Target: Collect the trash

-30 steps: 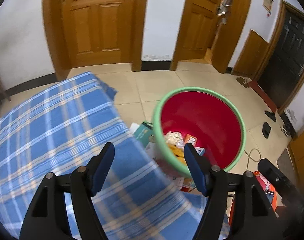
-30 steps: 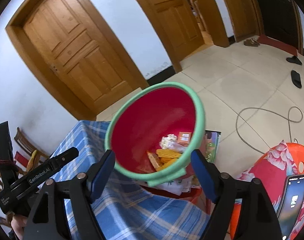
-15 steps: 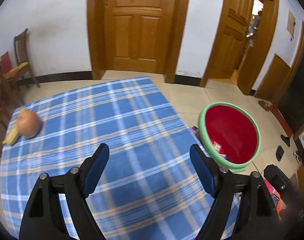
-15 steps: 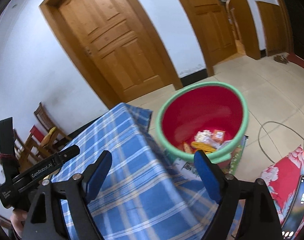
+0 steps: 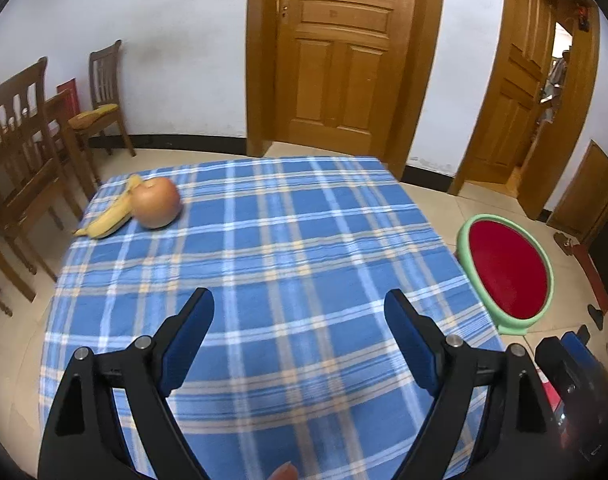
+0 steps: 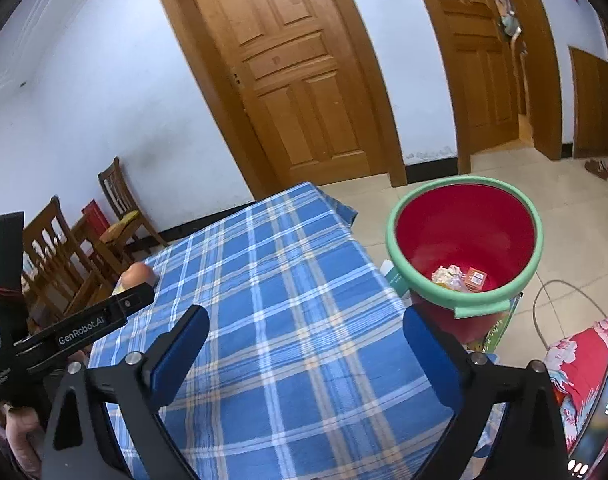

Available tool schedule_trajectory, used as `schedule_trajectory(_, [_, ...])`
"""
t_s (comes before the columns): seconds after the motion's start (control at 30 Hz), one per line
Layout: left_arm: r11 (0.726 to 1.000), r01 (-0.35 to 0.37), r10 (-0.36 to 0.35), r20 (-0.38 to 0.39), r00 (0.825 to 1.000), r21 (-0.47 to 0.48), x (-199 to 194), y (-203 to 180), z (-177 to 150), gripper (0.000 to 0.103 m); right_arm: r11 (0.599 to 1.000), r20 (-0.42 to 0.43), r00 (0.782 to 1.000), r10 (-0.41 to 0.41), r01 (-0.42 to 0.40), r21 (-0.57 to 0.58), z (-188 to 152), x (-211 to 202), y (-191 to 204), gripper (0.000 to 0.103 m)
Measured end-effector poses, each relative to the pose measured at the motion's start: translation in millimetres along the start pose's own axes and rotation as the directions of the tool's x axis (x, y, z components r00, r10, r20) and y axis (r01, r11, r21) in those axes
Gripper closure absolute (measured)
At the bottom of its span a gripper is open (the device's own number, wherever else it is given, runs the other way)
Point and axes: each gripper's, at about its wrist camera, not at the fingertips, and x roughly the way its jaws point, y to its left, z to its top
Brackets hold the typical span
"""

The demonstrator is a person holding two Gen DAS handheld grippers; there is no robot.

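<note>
A banana peel [image 5: 111,211] and an orange-brown apple [image 5: 157,207] lie together at the far left corner of the blue plaid tablecloth [image 5: 288,264]. My left gripper [image 5: 300,328] hovers over the near part of the cloth, its jaws still opening and nothing between them. My right gripper [image 6: 304,340] hangs over the cloth's right side, jaws also opening and empty. The red bin with a green rim [image 6: 464,240] stands on the floor right of the table, with crumpled paper and a small orange box [image 6: 475,279] inside. The apple [image 6: 138,274] peeks out behind the left gripper's body [image 6: 64,336].
Wooden chairs [image 5: 28,168] stand left of the table. Closed wooden doors [image 5: 340,60] fill the back wall. A cable [image 6: 560,300], a flowered red cushion [image 6: 584,360] and a phone [image 6: 600,420] lie right of the bin. Boxes [image 6: 392,278] sit at the bin's base.
Both grippers swung left from over the bin to over the tablecloth and their jaws spread wider. The apple and banana peel came into the left wrist view.
</note>
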Motion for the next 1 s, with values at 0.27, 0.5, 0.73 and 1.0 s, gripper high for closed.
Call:
schedule_trajectory(0.27, [0.999, -0.037, 0.038, 0.004, 0.999, -0.033, -7.1, 20.4, -10.1, 0.017, 1.000, -0.003, 1.000, -0.024, 0.024, -0.015, -10.2, 4.6, 10.1, 0.001])
schedule_trajectory(0.5, [0.998, -0.050, 0.050, 0.005, 0.999, -0.027, -7.5, 21.7, -15.6, 0.017, 0.999, 0.006, 0.999, -0.038, 0.039, -0.036, -13.1, 4.5, 13.5, 0.001])
schedule_trajectory(0.73, [0.998, -0.052, 0.053, 0.024, 0.998, -0.040, -10.8, 23.6, -17.2, 0.017, 0.999, 0.013, 0.999, -0.039, 0.040, -0.035, -14.0, 3.2, 13.0, 0.001])
schedule_trajectory(1.0, [0.998, -0.056, 0.057, 0.035, 0.998, -0.031, -13.7, 22.4, -18.2, 0.017, 0.999, 0.021, 0.999, -0.038, 0.038, -0.034, -13.5, 0.0, 10.8, 0.001])
